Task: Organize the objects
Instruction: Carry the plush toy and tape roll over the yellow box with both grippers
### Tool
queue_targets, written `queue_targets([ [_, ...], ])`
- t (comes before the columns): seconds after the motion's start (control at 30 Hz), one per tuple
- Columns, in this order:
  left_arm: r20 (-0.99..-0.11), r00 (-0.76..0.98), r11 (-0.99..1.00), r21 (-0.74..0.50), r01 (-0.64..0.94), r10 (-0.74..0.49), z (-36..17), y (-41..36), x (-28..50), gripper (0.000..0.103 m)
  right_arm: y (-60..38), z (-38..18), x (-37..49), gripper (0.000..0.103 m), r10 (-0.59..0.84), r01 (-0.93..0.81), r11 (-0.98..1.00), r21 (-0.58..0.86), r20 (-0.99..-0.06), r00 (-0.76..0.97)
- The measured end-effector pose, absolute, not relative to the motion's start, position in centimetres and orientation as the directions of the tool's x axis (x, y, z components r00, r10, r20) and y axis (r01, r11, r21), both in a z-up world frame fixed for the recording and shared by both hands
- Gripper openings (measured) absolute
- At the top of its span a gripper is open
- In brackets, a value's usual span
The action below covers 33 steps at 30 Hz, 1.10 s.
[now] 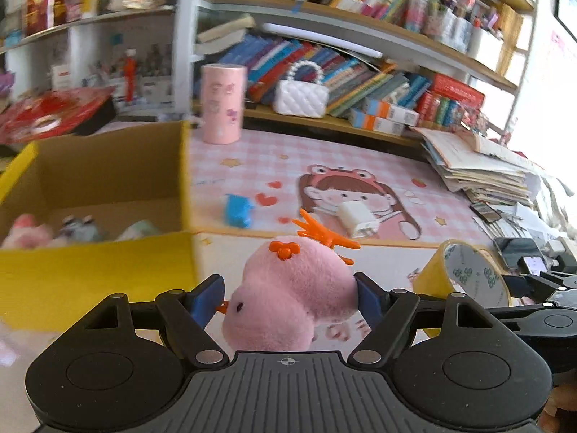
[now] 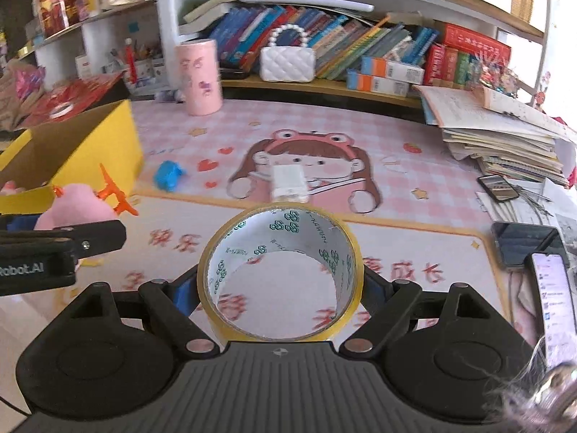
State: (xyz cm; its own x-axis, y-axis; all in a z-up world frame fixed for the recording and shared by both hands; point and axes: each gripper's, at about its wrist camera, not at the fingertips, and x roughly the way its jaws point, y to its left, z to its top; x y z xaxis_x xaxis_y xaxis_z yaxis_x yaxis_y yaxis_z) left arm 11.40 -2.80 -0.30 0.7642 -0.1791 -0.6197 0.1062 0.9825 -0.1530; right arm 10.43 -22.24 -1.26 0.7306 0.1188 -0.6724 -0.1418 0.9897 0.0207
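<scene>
Hand-held two-finger grippers, seen from their own wrist cameras.

Each gripper, left gripper (image 1: 288, 297) and right gripper (image 2: 279, 290), has a black ribbed base plate bearing a small crosshair mark, flanked by two round black housings with disc-shaped caps. Black triangular link arms, pinned with silver rivets, carry fingers (image 1: 207, 297) lined with blue pads. In the right wrist view the left unit's side shows white lettering ending "Robot.AI" and a small screw on its black finger.
</scene>
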Motion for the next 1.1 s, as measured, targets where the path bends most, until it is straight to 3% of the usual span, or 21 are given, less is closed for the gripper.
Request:
queue_targets([
  [0.63, -0.617, 0.786, 0.981, -0.134, -0.141, 0.028, 0.6, 9.3, -0.4, 0.078, -8.5, -1.0, 2.1, 0.084, 0.323, -0.408, 0.912, 0.033, -0.672, 0.667],
  [1.1, -0.572, 0.819, 0.975, -0.149, -0.165, 0.052, 1.7, 12.6, -4.1, 0.078, -4.5, 0.1, -2.3, 0.084, 0.354, -0.455, 0.890, 0.005, -0.639, 0.683],
])
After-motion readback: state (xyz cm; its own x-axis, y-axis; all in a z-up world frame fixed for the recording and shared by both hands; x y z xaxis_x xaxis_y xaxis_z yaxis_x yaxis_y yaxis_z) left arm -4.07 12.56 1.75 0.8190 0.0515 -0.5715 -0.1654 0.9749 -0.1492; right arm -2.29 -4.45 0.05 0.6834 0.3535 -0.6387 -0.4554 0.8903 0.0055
